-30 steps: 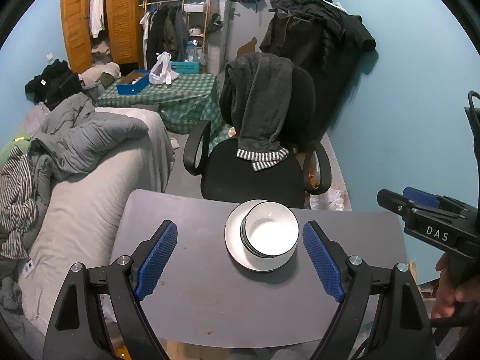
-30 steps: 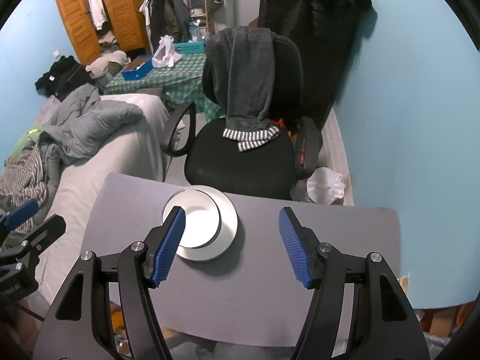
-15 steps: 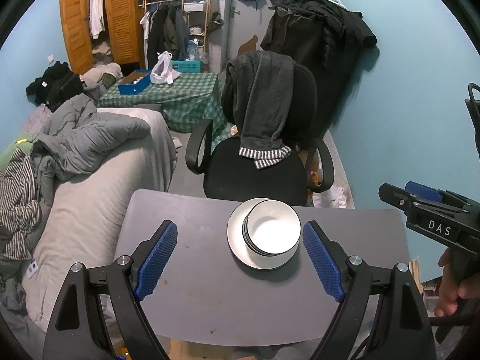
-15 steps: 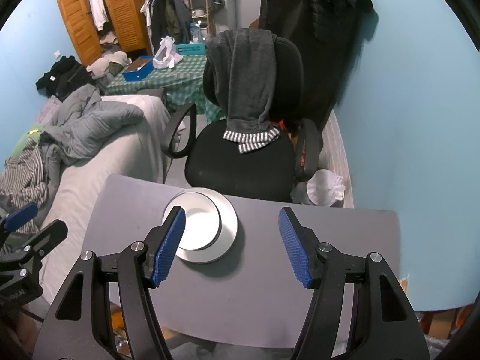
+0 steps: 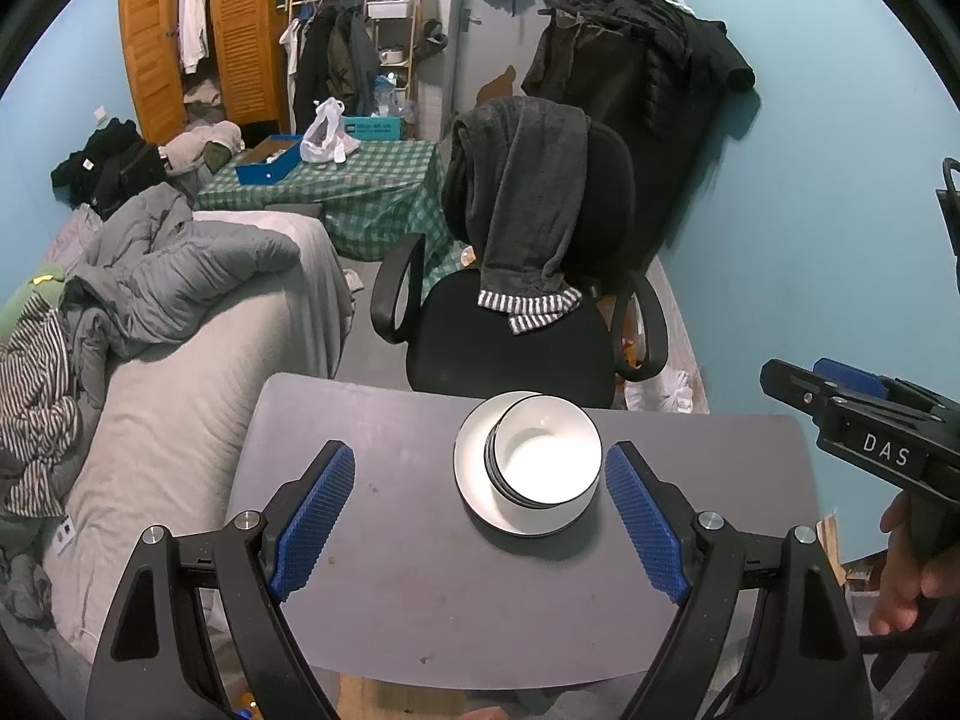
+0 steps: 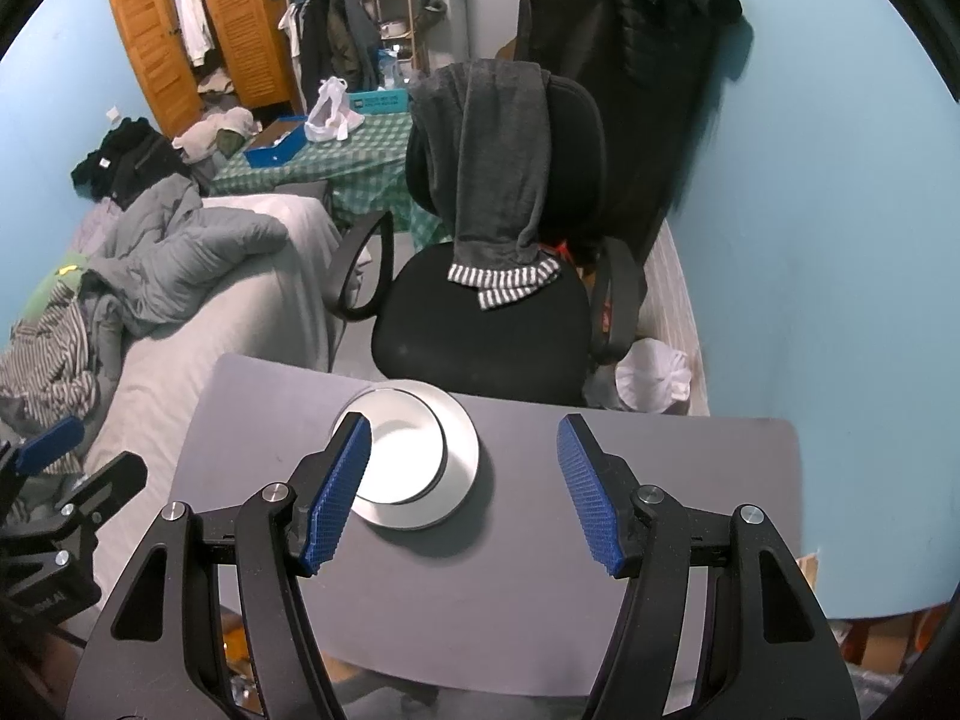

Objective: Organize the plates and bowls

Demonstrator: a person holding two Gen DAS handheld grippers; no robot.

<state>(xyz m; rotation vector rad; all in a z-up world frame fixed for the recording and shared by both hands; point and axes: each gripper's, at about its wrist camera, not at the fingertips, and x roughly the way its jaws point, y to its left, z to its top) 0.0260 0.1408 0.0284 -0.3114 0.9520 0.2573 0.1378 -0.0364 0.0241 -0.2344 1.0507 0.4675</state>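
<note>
Nothing has moved: both tools [image 5: 480, 519] [image 6: 462, 492] gape empty; only the left view shows stacked bowls [image 5: 543, 459] on plate [image 5: 471, 468].

The count of the stacked black-rimmed white bowls [image 5: 543, 462] cannot be told, and most of the white round plate [image 5: 471, 468] beneath them is covered. In the right wrist view, part of these bowls is hidden behind a blue ribbed pad [image 6: 336, 495] of the right hand-held gripper [image 6: 462, 489]. The near edge of the grey table [image 5: 420, 600] is cut off by the gripper arms, and the hand [image 5: 906, 570] at the frame's right edge is only partly seen.
</note>
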